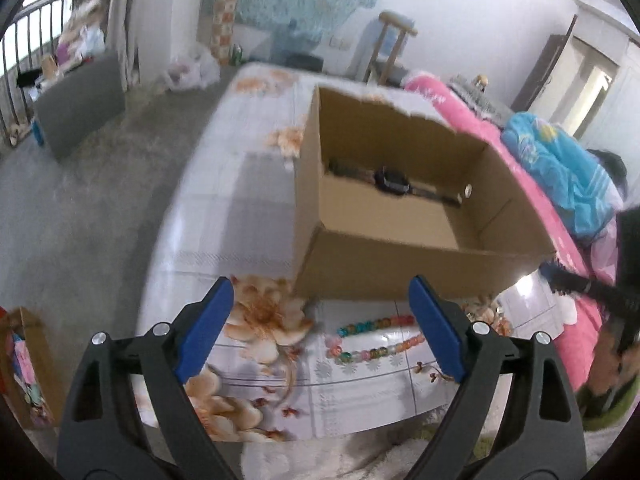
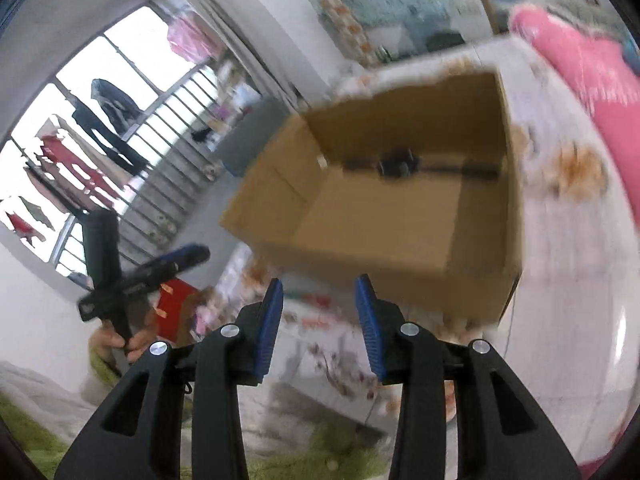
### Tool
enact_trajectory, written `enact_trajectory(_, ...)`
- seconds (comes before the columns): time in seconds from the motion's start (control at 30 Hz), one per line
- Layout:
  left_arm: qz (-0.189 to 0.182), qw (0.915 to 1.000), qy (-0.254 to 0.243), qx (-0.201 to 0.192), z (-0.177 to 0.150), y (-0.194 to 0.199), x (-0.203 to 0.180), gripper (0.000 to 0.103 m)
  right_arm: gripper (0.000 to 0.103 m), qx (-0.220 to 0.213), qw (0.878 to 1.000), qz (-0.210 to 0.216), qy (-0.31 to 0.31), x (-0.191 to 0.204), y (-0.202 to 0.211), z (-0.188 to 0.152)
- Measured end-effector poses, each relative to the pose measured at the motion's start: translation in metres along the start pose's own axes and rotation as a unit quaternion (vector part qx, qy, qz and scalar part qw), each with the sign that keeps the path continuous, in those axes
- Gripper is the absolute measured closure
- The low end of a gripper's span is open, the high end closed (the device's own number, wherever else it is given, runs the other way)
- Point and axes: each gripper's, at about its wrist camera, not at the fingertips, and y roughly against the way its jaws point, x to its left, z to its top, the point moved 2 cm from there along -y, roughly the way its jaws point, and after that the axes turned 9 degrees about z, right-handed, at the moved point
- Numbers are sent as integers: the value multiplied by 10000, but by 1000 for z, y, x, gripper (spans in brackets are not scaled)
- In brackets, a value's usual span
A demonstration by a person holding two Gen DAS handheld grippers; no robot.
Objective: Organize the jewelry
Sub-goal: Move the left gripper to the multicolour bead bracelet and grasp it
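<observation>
An open cardboard box [image 1: 404, 248] stands on the floral tabletop [image 1: 224, 208]. A black wristwatch [image 1: 390, 181] lies inside it along the far wall. A string of coloured beads [image 1: 376, 338] lies on the table just in front of the box. My left gripper [image 1: 320, 312] is open and empty, hovering above the beads. In the right wrist view, blurred by motion, the box [image 2: 400, 216] and the watch [image 2: 396, 166] show ahead. My right gripper [image 2: 320, 296] is open and empty, just short of the box's near wall. The left gripper [image 2: 132, 276] shows there at the left.
A pink blanket [image 1: 480, 120] and blue clothing [image 1: 560, 176] lie along the table's right side. The table's left edge drops to a grey floor [image 1: 80, 216]. A grey board [image 1: 80, 104] leans near a railing. A red box [image 2: 176, 312] sits below the table.
</observation>
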Motion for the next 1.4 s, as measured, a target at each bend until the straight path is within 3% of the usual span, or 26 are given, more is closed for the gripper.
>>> enact_trajectory(0.13,82,9997,-233,24,3,-21,-20,18,66,94,9973,-660,-303,-22,-23,3)
enact_trajectory(0.5,464,9979,-380,-236,31,-49,-39,18,64,-568,9905,-1000,-753,-56,-25,31)
enact_trajectory(0.6,355,9984,-398,-201,22,-44,-38,18,61,-555,9926,-865,-641,-48,-26,21)
enact_trajectory(0.8,553,9968,-576,-40,-13,-38,-30,18,61,-345,9960,-425,-705,-37,-32,-19)
enact_trajectory(0.97,575,9956,-686,288,-38,-48,-34,39,61,-203,9971,-59,-733,-22,-44,-44)
enact_trajectory(1.1,686,9936,-790,428,-47,-65,-45,44,62,-81,9971,-13,-761,-16,-57,-46)
enact_trajectory(1.23,1116,9850,-1185,568,-59,-80,-55,44,63,11,9974,-21,-715,-14,-68,-44)
enact_trajectory(1.4,1078,9835,-1358,514,-71,-68,-56,44,68,189,9986,-40,-495,-9,-82,-41)
